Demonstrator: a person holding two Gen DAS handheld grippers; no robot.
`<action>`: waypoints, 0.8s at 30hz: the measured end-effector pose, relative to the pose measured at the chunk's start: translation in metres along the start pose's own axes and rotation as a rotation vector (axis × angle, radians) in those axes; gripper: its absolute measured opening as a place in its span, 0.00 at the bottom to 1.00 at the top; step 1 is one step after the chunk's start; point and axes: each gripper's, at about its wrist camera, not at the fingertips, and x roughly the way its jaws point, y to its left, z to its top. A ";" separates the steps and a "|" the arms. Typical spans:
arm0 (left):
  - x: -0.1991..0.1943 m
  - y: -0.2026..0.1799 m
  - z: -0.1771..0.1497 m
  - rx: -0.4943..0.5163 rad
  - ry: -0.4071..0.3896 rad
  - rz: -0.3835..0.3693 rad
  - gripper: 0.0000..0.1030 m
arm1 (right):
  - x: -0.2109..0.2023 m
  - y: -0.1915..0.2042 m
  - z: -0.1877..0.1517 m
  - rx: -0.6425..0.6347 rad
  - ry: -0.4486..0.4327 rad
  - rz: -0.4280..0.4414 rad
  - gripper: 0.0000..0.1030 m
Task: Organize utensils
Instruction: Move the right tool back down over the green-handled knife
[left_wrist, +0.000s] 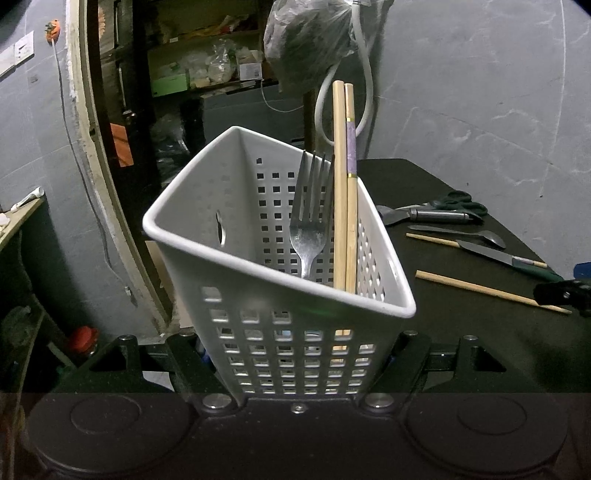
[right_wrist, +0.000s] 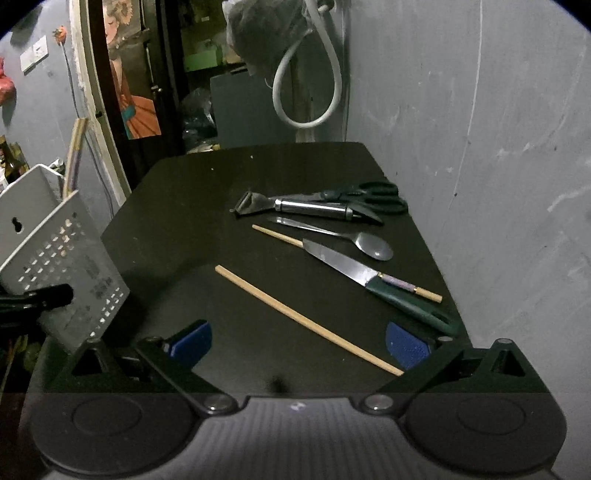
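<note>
My left tongs (left_wrist: 295, 363) squeeze the basket (left_wrist: 280, 291). My right tongs (right_wrist: 297, 341) gape over the chopstick (right_wrist: 306, 319) beside the knife (right_wrist: 373, 277). It looks thin and slippery, so I'd pinch its middle.

White perforated caddy (left_wrist: 280, 343) stands tilted, holding 1 fork (left_wrist: 308, 221), tines up, and 2 chopsticks (left_wrist: 345, 192). On the black table (right_wrist: 207, 206) lie a peeler (right_wrist: 295, 205), scissors (right_wrist: 373, 194), spoon (right_wrist: 354, 240), green-handled knife (right_wrist: 369, 275) and 2 loose chopsticks (right_wrist: 306, 321).

Four chopsticks (left_wrist: 345, 184), one fork (left_wrist: 308, 221), spoon (right_wrist: 369, 245), knife (right_wrist: 343, 264), peeler (right_wrist: 295, 205), scissors (right_wrist: 373, 194), basket (left_wrist: 192, 236).
</note>
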 end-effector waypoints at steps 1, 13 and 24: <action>0.000 -0.001 0.000 -0.001 0.000 0.002 0.74 | 0.004 -0.002 0.001 0.001 0.001 0.001 1.00; 0.000 -0.003 -0.001 -0.020 0.001 0.022 0.74 | 0.078 -0.028 0.049 -0.007 -0.015 0.040 1.00; 0.000 -0.008 -0.002 -0.030 0.002 0.040 0.75 | 0.103 -0.045 0.055 -0.008 0.036 0.060 1.00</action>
